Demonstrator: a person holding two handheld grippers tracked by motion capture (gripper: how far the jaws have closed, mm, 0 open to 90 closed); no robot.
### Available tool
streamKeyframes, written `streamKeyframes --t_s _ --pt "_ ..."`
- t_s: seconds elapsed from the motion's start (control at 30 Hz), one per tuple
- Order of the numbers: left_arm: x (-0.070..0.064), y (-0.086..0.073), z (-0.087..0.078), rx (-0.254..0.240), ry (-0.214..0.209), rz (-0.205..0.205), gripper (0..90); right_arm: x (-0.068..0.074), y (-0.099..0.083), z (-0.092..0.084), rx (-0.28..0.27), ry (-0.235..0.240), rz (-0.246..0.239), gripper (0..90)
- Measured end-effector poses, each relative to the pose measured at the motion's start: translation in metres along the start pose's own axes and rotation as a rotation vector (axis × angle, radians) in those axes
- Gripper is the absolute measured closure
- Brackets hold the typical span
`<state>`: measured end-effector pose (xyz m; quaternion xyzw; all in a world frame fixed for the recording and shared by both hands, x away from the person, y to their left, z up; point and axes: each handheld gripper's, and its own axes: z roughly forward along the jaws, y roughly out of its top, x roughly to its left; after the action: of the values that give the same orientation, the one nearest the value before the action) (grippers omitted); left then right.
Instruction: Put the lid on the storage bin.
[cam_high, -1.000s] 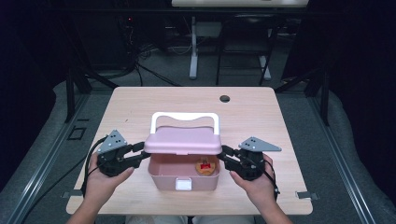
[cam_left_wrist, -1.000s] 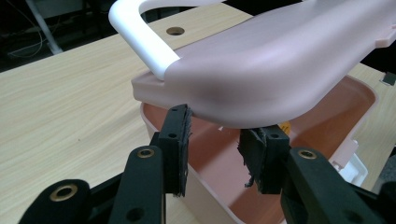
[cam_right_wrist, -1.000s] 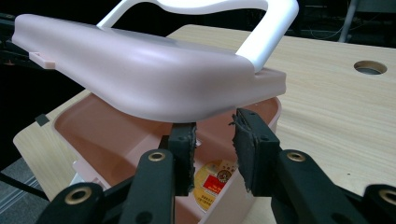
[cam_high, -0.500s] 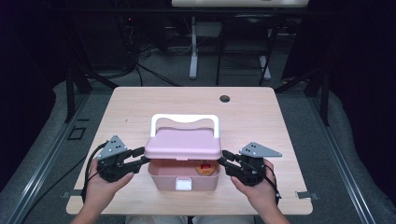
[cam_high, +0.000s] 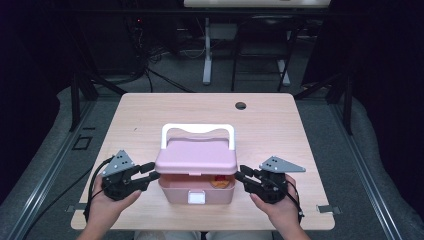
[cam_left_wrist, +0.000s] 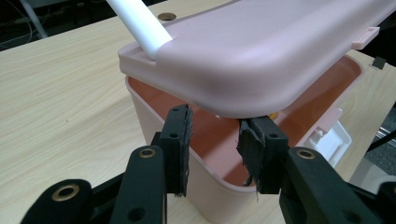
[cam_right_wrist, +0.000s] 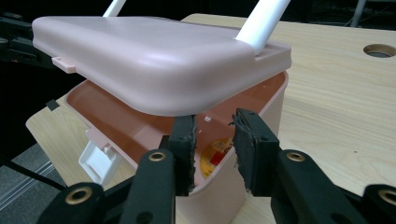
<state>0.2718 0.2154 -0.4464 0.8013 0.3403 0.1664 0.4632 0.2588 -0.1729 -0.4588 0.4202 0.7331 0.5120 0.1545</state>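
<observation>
right now a pink box sits near the front edge of the wooden table, between the person's two hands. its pink lid is raised at the front, tilted above the box so that the inside shows through the gap, and a white handle stands up at the back of the lid. a white latch hangs on the box's front wall. inside, toward the right end, lies a small orange and yellow thing; what it is cannot be told.

the left gripper is at the left end of the box, its jaws spread apart, with their tips up under the lid's edge and over the box's rim. nothing is pinched between the pads. the right gripper mirrors it at the right end, jaws likewise apart and tips just beneath the lid's corner, gripping nothing. from above, the left gripper and right gripper flank the box, each held in a hand.

a round hole lies in the table's far side, well apart from the box.
</observation>
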Motion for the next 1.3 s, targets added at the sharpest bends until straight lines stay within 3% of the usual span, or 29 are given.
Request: streamKeyframes --t_s 0.5,0.67,1.17,1.3 --pt "0.002 -0.012 -0.004 0.027 0.004 -0.003 64.6 -0.008 -0.008 -0.004 0.015 -0.006 0.022 68.7" --pt "0.002 -0.018 -0.002 0.051 0.034 0.014 64.6 -0.011 -0.010 -0.004 0.015 -0.007 0.037 68.6" --pt "0.020 -0.024 -0.002 0.024 0.057 -0.053 63.7 -0.016 -0.013 0.000 0.016 -0.037 0.041 68.4" --pt "0.027 -0.025 0.002 0.024 0.079 -0.068 63.1 -0.020 -0.014 0.001 0.018 -0.051 0.047 68.2"
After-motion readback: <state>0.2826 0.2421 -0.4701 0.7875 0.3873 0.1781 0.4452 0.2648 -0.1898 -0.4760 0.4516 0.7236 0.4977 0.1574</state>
